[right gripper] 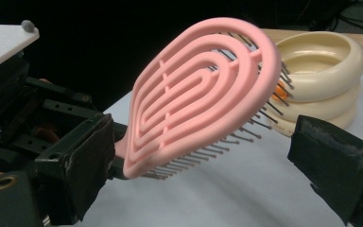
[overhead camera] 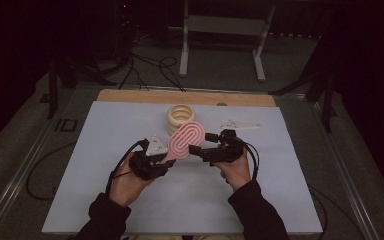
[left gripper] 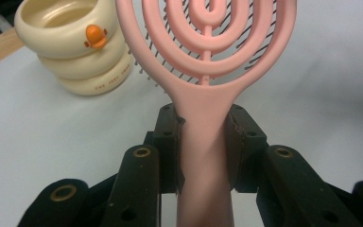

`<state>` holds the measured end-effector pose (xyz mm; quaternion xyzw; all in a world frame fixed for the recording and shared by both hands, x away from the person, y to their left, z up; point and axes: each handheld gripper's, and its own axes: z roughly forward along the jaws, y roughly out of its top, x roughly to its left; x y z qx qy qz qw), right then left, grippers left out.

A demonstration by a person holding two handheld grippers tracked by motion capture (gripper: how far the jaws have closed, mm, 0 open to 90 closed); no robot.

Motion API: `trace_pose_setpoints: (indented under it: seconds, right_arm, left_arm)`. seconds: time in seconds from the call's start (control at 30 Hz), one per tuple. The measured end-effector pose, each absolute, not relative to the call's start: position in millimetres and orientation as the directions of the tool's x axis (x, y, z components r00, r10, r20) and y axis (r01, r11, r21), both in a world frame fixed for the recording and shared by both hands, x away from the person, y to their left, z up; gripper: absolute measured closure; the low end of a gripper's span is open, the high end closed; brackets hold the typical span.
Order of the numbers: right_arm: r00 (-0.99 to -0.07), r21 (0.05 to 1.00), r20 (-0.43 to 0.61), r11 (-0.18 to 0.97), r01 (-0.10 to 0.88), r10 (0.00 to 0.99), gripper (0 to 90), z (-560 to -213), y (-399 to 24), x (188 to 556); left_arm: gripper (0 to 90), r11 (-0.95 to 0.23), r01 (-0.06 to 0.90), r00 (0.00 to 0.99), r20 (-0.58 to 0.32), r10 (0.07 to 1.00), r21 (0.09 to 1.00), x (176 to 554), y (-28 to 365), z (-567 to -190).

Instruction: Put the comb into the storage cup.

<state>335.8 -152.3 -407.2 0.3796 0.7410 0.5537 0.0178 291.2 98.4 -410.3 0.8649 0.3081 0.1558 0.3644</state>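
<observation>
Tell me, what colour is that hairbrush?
Pink hairbrush with dark bristles, best seen in the right gripper view.

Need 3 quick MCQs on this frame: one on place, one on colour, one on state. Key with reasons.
1. Where does the cream ring stack stand?
A. behind the hairbrush, toward the table's far edge
B. under the left hand
C. on the floor

2. What colour is the hairbrush?
A. blue
B. pink
C. green

3. How is the hairbrush held?
A. lying free on the table
B. right gripper clamps its head
C. left gripper fingers closed on its handle

Key: 1 A, the high view shows it just beyond the brush head. 2 B, pink in all three views. 3 C, the left gripper view shows both fingers pressed on the handle, while the right gripper stands open around the head.
</observation>
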Motion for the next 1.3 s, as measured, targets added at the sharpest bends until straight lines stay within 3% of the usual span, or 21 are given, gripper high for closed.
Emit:
trace_pose_setpoints:
  seconds: [0.67, 0.8, 1.1, 1.2, 1.23, 1.3]
  right_arm:
    - [-0.707, 0.804, 0.466, 0.08, 0.589, 0.532, 8.7, -409.2, -142.1, 343.2]
    - [-0.706, 0.801, 0.48, 0.068, 0.594, 0.521, 14.9, -407.4, -142.7, 343.3]
    - [-0.701, 0.782, 0.509, 0.073, 0.619, 0.499, 42.1, -405.7, -142.6, 342.4]
    - [-0.704, 0.779, 0.521, 0.067, 0.623, 0.483, 46.0, -405.4, -143.4, 342.5]
    - [-0.702, 0.776, 0.541, 0.046, 0.629, 0.464, 53.1, -405.0, -144.6, 342.8]
    - [-0.699, 0.774, 0.545, 0.042, 0.631, 0.464, 53.9, -404.9, -144.9, 342.8]
  left_arm:
    - [70.7, -0.519, 0.327, 0.79, 0.072, 0.609, 0.79, 284.4, 89.9, -407.1]
    - [70.7, -0.514, 0.316, 0.793, 0.075, 0.605, 0.797, 284.2, 89.2, -406.8]
    - [70.7, -0.51, 0.3, 0.799, 0.08, 0.596, 0.806, 284.1, 87.1, -409.6]
    - [70.6, -0.504, 0.298, 0.801, 0.076, 0.594, 0.81, 284.2, 87.2, -410.1]
    - [70.6, -0.505, 0.299, 0.799, 0.077, 0.596, 0.81, 284.5, 87.2, -410.4]
    - [70.6, -0.504, 0.299, 0.799, 0.076, 0.596, 0.81, 284.8, 87.2, -410.6]
